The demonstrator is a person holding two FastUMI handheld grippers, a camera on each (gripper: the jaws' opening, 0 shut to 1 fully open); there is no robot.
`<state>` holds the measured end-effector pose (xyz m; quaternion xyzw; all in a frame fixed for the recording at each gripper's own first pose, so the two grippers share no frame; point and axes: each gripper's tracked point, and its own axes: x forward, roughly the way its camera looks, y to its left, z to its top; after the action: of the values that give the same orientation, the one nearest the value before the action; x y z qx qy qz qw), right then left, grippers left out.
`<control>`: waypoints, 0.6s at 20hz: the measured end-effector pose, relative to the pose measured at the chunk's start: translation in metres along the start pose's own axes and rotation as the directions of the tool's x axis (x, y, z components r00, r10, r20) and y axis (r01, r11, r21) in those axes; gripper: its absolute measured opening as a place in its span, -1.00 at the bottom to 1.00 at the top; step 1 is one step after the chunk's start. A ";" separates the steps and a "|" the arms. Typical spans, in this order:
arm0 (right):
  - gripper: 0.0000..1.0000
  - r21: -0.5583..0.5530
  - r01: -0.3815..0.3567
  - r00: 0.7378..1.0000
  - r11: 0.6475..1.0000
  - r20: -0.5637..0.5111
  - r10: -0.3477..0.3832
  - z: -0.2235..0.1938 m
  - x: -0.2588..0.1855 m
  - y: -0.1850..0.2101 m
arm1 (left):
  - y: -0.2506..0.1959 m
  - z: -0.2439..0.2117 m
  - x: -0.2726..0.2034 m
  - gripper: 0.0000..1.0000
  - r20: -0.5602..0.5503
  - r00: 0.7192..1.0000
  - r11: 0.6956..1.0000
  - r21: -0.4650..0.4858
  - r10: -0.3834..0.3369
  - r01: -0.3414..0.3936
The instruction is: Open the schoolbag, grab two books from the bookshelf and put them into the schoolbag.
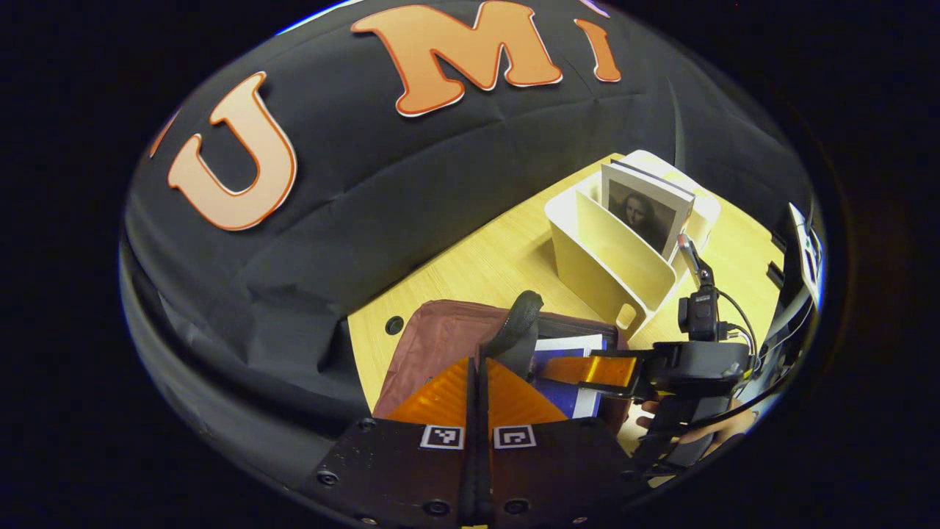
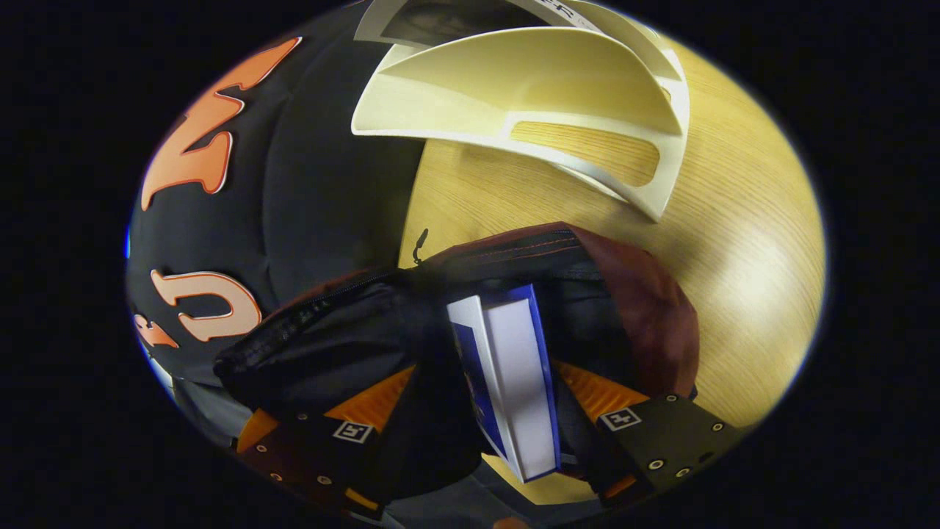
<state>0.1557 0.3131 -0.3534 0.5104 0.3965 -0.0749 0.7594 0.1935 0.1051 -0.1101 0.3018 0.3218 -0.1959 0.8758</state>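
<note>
- Wooden table [image 1: 477,264], centre right of the left gripper view.
- Cream bookshelf [image 1: 613,250] standing on it, upper right.
- Maroon schoolbag [image 1: 440,338] lying on it, lower centre.

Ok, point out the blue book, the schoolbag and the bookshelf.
blue book [image 2: 523,382]: right gripper view, on its white page edge.
schoolbag [image 2: 646,301]: right gripper view, on its maroon outer fabric.
bookshelf [image 1: 613,257]: left gripper view, on its cream divider wall.

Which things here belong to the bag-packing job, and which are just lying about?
Job:
- schoolbag, open
- blue book, between the right gripper's fingers at the bag's mouth
- portrait-cover book, upright in the bookshelf
- left gripper, shut by the bag's handle

Lying about:
- nothing beyond the wooden table
</note>
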 end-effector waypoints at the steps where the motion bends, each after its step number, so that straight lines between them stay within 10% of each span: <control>1: 0.93 -0.015 0.010 1.000 1.000 -0.004 -0.010 0.001 -0.005 -0.005 | 0.002 0.000 0.000 -0.99 0.001 1.000 1.000 -0.002 0.002 -0.002; 12: 0.95 -0.320 0.052 0.998 0.946 -0.020 -0.061 0.027 -0.108 -0.031 | -0.017 -0.002 -0.002 -0.98 0.011 1.000 0.998 0.055 -0.014 0.013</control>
<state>0.0809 0.2448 -0.2986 0.3702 0.4290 -0.0240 0.8236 0.1816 0.0940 -0.1173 0.3225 0.3133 -0.2123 0.8676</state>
